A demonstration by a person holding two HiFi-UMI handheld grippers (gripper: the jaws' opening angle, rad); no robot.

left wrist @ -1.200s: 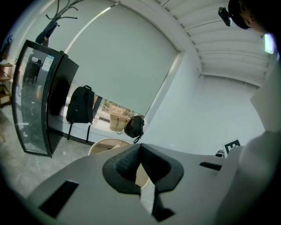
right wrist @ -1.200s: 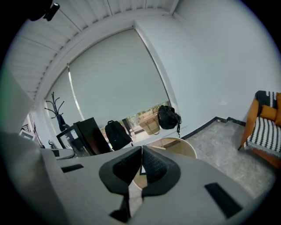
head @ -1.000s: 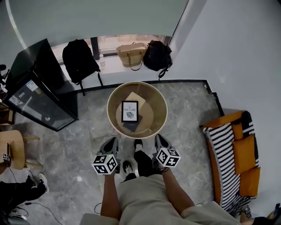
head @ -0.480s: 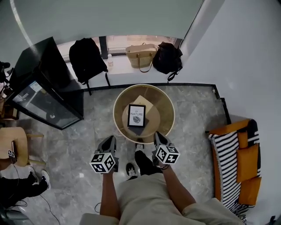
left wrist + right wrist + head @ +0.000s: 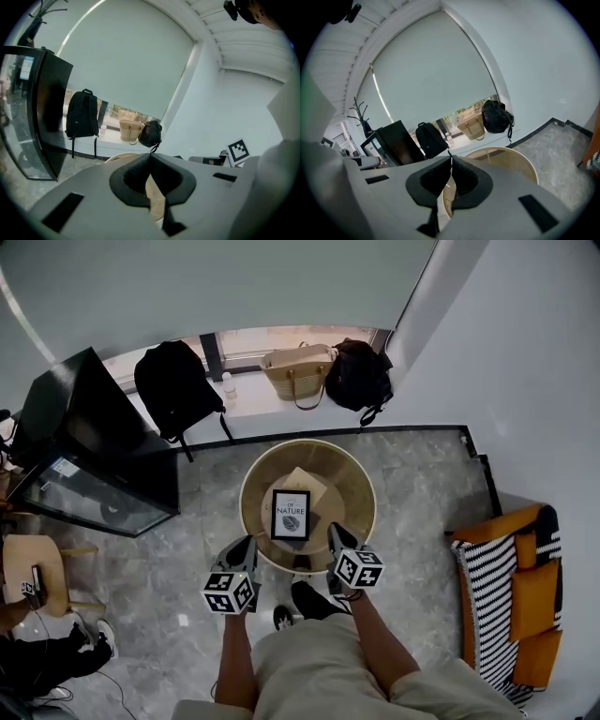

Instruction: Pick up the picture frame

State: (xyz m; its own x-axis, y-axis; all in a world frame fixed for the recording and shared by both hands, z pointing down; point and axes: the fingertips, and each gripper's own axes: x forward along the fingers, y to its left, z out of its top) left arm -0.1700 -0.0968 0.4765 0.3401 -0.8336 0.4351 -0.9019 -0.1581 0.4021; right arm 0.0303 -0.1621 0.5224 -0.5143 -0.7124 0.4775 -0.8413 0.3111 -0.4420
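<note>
The picture frame (image 5: 291,515) is black with a white print and sits in the middle of a round, wooden-rimmed table (image 5: 251,486). In the head view my left gripper (image 5: 246,543) is at the table's near-left rim and my right gripper (image 5: 335,532) at its near-right rim, with the frame between and just beyond them. Neither touches the frame. In the left gripper view the left gripper (image 5: 150,157) has its jaws together with nothing held. The right gripper (image 5: 450,159) is likewise shut and empty, with the table rim (image 5: 520,161) ahead of it.
A dark glass-fronted cabinet (image 5: 84,456) stands to the left. On the window ledge behind the table are a black backpack (image 5: 173,385), a woven bag (image 5: 298,369) and a black bag (image 5: 358,371). A striped sofa with orange cushions (image 5: 520,596) is at the right, a wooden chair (image 5: 33,568) at the far left.
The person has stepped toward the table. Both grippers have moved forward to its near rim, either side of the frame. The jaws stay shut.
</note>
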